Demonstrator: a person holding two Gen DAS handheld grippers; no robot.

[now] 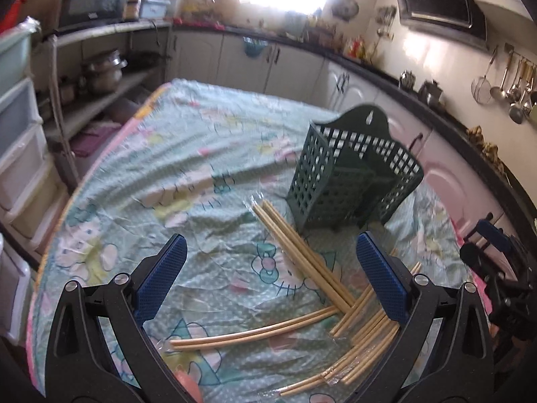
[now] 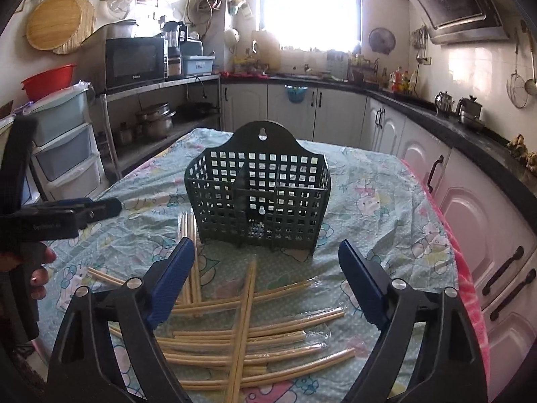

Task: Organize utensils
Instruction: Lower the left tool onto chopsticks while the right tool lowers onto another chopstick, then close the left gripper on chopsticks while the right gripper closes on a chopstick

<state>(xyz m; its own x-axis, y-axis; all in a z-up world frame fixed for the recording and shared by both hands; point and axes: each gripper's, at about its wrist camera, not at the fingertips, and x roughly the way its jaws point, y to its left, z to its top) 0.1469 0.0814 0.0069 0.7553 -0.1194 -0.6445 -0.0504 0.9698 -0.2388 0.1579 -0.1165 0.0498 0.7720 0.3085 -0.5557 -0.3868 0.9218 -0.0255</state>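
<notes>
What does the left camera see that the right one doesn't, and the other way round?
Only the left wrist view shows ladles and strainers hanging in a row on the wall, and the right gripper's body at its right edge.

Only the right wrist view shows the window frame, the round bamboo trays on the wall, a red basin, and the fingers holding the left gripper.

Both show the green basket, empty and upright on the patterned cloth, the chopsticks scattered before it, the microwave, and open blue jaws holding nothing.
</notes>
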